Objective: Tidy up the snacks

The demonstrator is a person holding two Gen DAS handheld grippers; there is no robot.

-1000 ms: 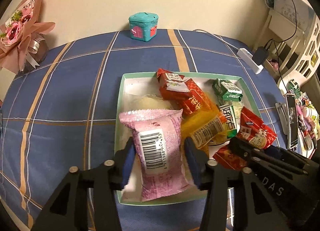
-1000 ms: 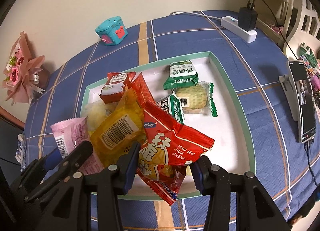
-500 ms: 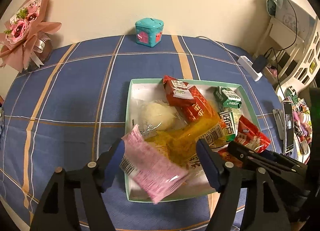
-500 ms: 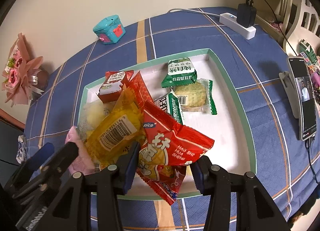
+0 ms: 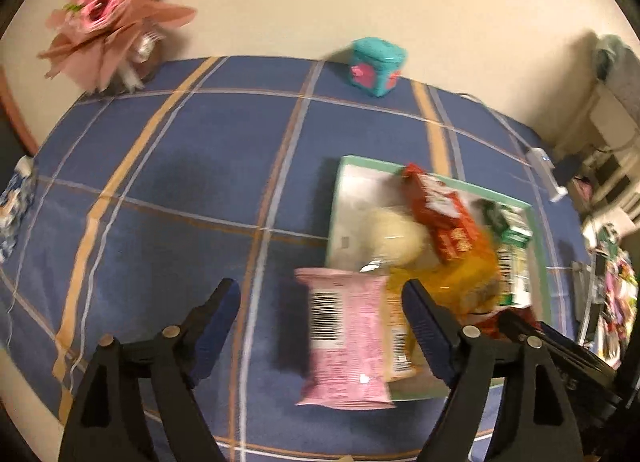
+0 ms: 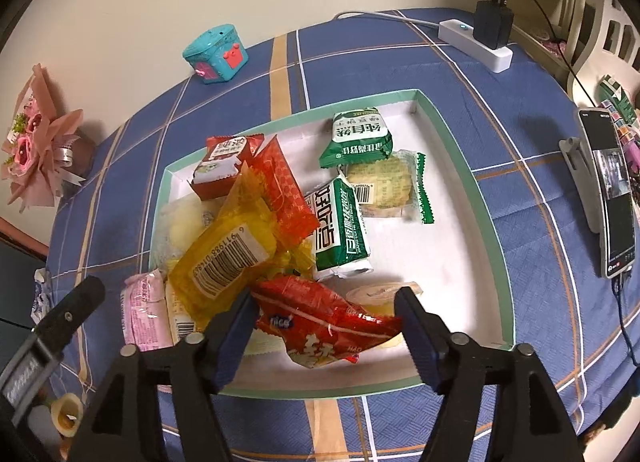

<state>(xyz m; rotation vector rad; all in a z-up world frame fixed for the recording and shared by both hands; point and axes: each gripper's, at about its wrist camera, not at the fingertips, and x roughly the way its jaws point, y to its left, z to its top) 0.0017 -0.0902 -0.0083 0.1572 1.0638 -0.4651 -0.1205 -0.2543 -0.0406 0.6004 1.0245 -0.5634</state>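
A pink packet [image 5: 344,334] lies across the left rim of the green-edged white tray [image 5: 335,198], half on the blue checked cloth. My left gripper [image 5: 322,298] hovers over it, its jaws opening, with both pads clear of the wrapper. In the right wrist view a red packet [image 6: 328,326] lies crumpled on the tray [image 6: 460,166] floor. My right gripper [image 6: 324,302] straddles it with its jaws opening, no longer squeezing it. A yellow packet [image 6: 228,258], red packets [image 6: 224,166] and green packets [image 6: 340,234] are piled in the tray. The pink packet [image 6: 144,310] shows at the tray's left edge.
A teal box [image 6: 216,54] and a pink bouquet [image 5: 116,18] stand at the back by the wall. A power strip [image 6: 476,40] and a phone on a stand [image 6: 612,190] are to the right. A small yellow cup [image 6: 66,414] sits near the front left.
The left jaws spread and the gripper swung left; the pink packet dropped out onto the tray's left rim. The right jaws spread and the red packet sagged down into the tray.
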